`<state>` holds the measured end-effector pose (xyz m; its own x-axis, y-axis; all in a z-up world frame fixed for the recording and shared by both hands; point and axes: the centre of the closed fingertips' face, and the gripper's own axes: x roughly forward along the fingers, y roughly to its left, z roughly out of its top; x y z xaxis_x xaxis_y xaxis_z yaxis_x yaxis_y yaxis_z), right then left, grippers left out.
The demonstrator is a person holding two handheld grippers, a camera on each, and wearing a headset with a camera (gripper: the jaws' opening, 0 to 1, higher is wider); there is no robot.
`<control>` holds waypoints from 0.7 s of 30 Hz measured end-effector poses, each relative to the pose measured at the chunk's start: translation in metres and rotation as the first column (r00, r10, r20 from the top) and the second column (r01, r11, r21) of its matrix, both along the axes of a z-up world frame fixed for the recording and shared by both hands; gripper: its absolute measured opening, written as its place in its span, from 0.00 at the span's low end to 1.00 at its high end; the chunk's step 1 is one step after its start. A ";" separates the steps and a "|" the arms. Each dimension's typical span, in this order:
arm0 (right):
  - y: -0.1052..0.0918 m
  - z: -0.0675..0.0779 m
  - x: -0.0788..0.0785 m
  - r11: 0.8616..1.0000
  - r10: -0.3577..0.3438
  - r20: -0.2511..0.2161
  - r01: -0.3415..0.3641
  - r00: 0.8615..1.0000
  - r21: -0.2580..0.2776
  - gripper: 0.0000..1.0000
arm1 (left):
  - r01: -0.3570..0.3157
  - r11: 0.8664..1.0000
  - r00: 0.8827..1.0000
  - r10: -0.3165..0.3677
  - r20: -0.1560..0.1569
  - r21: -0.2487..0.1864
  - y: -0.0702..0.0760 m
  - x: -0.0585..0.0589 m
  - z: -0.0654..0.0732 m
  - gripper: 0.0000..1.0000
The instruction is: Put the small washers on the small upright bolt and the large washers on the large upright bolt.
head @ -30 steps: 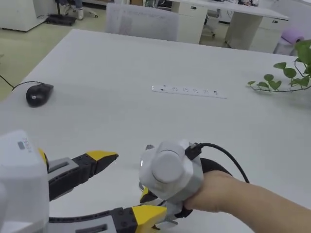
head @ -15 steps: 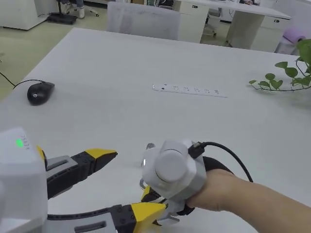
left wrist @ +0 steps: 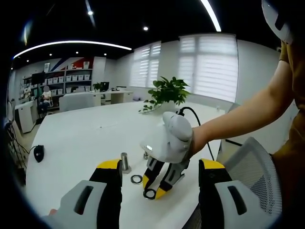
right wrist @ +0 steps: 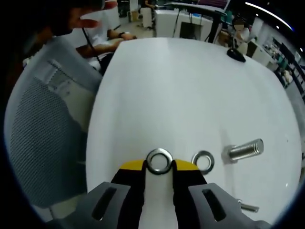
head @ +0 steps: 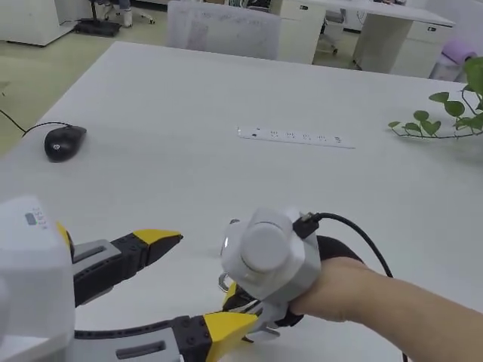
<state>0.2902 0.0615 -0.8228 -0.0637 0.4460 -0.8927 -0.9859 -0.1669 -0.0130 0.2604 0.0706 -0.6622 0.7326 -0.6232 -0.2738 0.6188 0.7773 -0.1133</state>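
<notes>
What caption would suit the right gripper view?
Right gripper grips one washer; second washer and bolt sit on the table.

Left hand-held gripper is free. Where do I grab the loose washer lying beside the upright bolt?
Take the loose washer by its outer rim, coming down from above on the side away from the upright bolt. It lies flat on the table, thin, with the bolt close beside it, so a steep pinch across the ring looks safest.

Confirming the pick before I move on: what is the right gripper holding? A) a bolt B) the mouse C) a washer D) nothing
C: the right gripper pinches a washer between its fingers, while a second washer lies on the table.
</notes>
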 end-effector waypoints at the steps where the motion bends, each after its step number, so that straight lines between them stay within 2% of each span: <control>1: 0.000 0.000 0.000 1.000 0.002 0.001 -0.002 1.000 0.001 0.21 | 0.000 1.000 1.000 0.000 -0.001 0.000 0.000 0.000 0.000 0.64; 3: -0.001 -0.001 0.000 1.000 0.004 0.002 -0.004 1.000 -0.003 0.21 | -0.001 1.000 1.000 0.001 -0.001 0.002 0.000 0.001 0.000 0.64; 4: -0.001 0.000 0.002 1.000 0.013 0.020 -0.013 1.000 -0.003 0.21 | -0.001 1.000 1.000 0.001 -0.001 0.002 0.000 0.001 0.000 0.64; 13: -0.007 0.002 0.004 1.000 0.012 0.020 -0.011 1.000 -0.015 0.22 | -0.001 1.000 1.000 0.001 -0.001 0.003 -0.001 0.001 0.000 0.64; 16: -0.009 0.010 0.004 1.000 0.012 0.022 -0.012 1.000 -0.010 0.22 | -0.002 1.000 1.000 0.002 -0.003 0.004 -0.001 0.001 -0.001 0.64; 21: -0.010 0.031 0.014 1.000 0.011 0.043 -0.011 0.999 0.007 0.22 | 0.001 1.000 1.000 -0.001 -0.003 0.003 -0.002 0.000 -0.001 0.64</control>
